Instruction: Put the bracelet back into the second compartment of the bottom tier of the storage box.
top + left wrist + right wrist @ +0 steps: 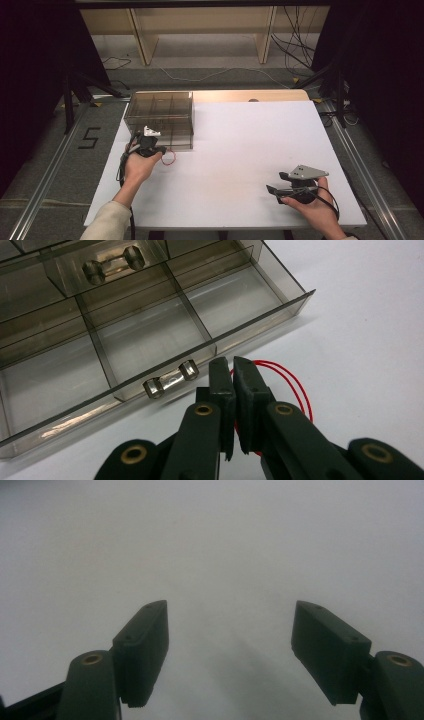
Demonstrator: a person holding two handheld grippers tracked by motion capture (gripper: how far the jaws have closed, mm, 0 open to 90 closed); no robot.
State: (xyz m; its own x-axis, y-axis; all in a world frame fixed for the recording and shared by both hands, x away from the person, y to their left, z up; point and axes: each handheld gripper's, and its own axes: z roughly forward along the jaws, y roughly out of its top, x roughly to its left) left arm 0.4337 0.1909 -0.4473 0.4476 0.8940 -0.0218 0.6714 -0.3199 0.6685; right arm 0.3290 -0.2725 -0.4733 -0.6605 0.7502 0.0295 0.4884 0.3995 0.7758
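With my left claw [234, 371] pinching the thin red wire loop [292, 385] at the smoky clear plastic drawer's [150, 340] five-o'clock corner, I should lift it over the front wall before releasing; my right claw [230, 645] rests spread on the white bench [240, 150].

box [159, 112] on table [240, 150], far left corner | its open drawer [150, 340] right before my left gripper [233, 367], handle [170, 380] just left of the jaws | wire loop [290, 382] between my left jaws, trailing right | my right gripper [276, 183] near right, well apart from box
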